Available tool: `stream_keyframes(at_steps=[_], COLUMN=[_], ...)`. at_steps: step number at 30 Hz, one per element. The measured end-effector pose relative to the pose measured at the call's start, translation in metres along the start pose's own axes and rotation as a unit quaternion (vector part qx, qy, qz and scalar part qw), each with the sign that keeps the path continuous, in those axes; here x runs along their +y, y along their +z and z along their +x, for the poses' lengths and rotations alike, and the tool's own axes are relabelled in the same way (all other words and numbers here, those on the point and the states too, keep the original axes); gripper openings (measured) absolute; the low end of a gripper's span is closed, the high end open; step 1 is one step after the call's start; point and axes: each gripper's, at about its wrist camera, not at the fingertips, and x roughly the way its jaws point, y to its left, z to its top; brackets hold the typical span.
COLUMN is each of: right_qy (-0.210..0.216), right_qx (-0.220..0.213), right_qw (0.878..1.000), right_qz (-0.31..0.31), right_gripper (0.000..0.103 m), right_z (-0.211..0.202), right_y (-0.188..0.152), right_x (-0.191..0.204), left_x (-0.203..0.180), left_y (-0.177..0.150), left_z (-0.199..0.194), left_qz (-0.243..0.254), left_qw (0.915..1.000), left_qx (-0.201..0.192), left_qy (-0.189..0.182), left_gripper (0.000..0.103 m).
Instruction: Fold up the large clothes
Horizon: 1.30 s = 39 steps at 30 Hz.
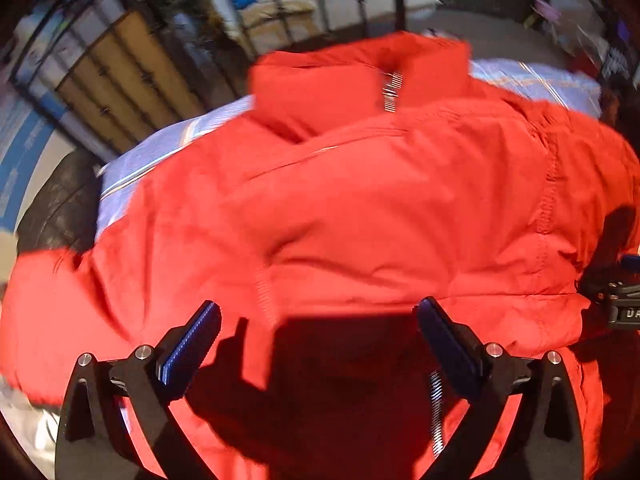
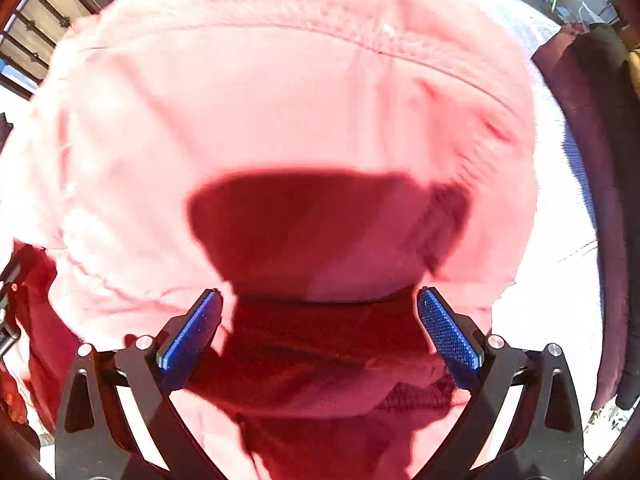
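Note:
A large red jacket (image 1: 360, 200) lies spread on a white striped sheet (image 1: 160, 148), its collar and metal zipper (image 1: 390, 92) at the far side. My left gripper (image 1: 318, 312) hovers open just above the jacket's near hem, with nothing between its blue pads. In the right wrist view the same jacket (image 2: 280, 100) fills the frame, washed out pink by sunlight. My right gripper (image 2: 320, 300) is open over a fold of the fabric and casts a dark shadow on it. Part of the right gripper (image 1: 618, 296) shows at the right edge of the left wrist view.
A fence of wooden slats and metal bars (image 1: 120, 72) stands beyond the sheet on the left. A dark cushion or chair back (image 2: 592, 160) lies along the right side. Dark round object (image 1: 60, 208) sits left of the sheet.

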Motion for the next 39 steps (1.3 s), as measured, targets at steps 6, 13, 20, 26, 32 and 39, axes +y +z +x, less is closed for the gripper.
stream_keyframes(at_steps=[6, 13, 20, 26, 32, 39], right_qy=[0.019, 0.039, 0.039, 0.032, 0.020, 0.023], right_qx=[-0.035, -0.050, -0.048, -0.053, -0.043, -0.045], right_qw=[0.998, 0.994, 0.990, 0.988, 0.989, 0.988], right_qz=[-0.039, -0.087, -0.128, -0.140, -0.141, -0.143], right_gripper=[0.098, 0.098, 0.098, 0.098, 0.098, 0.098], right_z=[-0.036, -0.057, -0.062, -0.068, -0.065, -0.068], right_y=[-0.016, -0.037, -0.041, -0.046, -0.046, -0.049], right_x=[0.022, 0.042, 0.070, 0.071, 0.068, 0.072], left_x=[0.078, 0.205, 0.329, 0.415, 0.453, 0.430], left_y=[-0.040, -0.088, -0.124, -0.153, -0.156, -0.133], left_z=[-0.023, -0.052, -0.075, -0.072, -0.049, -0.066], left_qz=[-0.098, -0.245, -0.357, -0.447, -0.507, -0.466], left_qw=[0.9938, 0.9636, 0.9196, 0.8770, 0.8554, 0.8746], left_qx=[0.001, -0.002, -0.013, -0.013, -0.015, -0.040], left_qy=[0.054, 0.108, 0.165, 0.175, 0.103, 0.129], left_gripper=[0.096, 0.083, 0.072, 0.064, 0.049, 0.009])
